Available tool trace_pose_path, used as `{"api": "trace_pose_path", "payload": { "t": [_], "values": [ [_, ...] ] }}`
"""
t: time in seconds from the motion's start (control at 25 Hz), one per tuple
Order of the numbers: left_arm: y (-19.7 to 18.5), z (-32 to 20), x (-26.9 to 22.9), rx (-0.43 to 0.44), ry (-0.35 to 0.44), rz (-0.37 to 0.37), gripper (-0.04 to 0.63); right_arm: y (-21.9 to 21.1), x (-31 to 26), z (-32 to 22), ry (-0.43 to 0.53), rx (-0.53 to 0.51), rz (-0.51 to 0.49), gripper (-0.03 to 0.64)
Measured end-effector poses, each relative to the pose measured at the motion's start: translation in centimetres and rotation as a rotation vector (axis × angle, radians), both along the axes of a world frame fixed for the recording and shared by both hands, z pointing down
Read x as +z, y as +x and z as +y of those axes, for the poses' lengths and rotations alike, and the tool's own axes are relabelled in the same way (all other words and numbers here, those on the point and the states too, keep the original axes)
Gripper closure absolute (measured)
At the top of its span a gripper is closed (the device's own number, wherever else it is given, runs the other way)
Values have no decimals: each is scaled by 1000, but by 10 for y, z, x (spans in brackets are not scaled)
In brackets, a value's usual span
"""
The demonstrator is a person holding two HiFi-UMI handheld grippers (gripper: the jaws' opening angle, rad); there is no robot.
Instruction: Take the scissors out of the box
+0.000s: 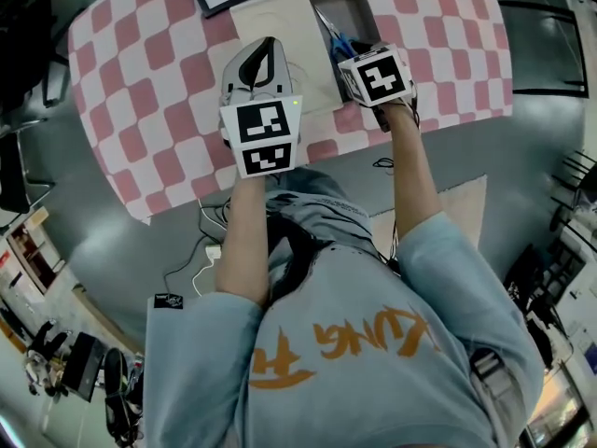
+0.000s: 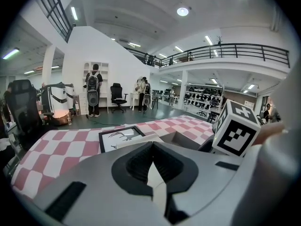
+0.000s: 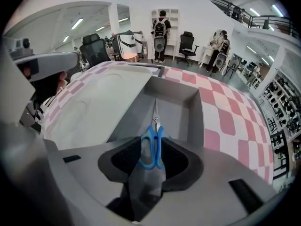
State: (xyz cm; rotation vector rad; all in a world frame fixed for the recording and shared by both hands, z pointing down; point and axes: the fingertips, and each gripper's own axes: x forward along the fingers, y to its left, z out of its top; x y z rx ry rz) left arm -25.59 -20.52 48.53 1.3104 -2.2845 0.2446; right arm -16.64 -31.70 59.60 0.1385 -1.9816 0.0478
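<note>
Inside the box (image 3: 193, 112), on its floor, lie the scissors (image 3: 154, 138), blue handles between the released jaws of the right claw (image 3: 153, 161). Likely light, stiff and slick, so pinch across both handle loops. Left claw (image 2: 150, 166), clenched and empty, sits beside the box.

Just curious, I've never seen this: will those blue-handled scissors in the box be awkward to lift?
Probably stiff and light: the scissors look thin, metal blades and plastic loops. Lying flat on the box floor, they may slide rather than roll.
</note>
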Motion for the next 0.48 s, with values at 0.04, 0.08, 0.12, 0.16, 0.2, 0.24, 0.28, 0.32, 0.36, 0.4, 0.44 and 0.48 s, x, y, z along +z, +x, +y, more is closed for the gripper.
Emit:
{"api": "trace_pose_path", "payload": {
  "t": [0.04, 0.08, 0.12, 0.16, 0.2, 0.24, 0.28, 0.32, 0.36, 0.4, 0.44, 0.48],
  "values": [
    [-2, 1, 1, -3, -1, 4, 578, 1, 3, -2, 10, 11, 16, 480],
    [-3, 2, 2, -6, -2, 8, 578, 2, 5, -4, 19, 21, 32, 474],
    [-5, 4, 3, -9, -2, 10, 578, 2, 8, -5, 25, 31, 47, 472],
    [-7, 5, 4, -11, -3, 12, 578, 2, 10, -6, 29, 38, 60, 472],
    [-10, 6, 5, -13, -4, 12, 578, 2, 12, -7, 31, 44, 71, 471],
    [-12, 6, 5, -15, -5, 13, 578, 2, 13, -8, 34, 48, 83, 471],
    [-14, 7, 6, -17, -6, 14, 578, 2, 15, -8, 37, 51, 94, 471],
    [-16, 8, 7, -19, -7, 16, 578, 2, 16, -9, 40, 54, 107, 471],
    [-18, 9, 8, -21, -7, 18, 578, 2, 17, -10, 42, 57, 119, 471],
    [-20, 9, 8, -23, -7, 19, 578, 2, 18, -11, 43, 60, 130, 471],
    [-22, 10, 8, -26, -7, 19, 578, 2, 19, -10, 42, 62, 140, 474],
    [-23, 10, 9, -28, -6, 20, 578, 2, 21, -10, 38, 64, 151, 476]
  ]
}}
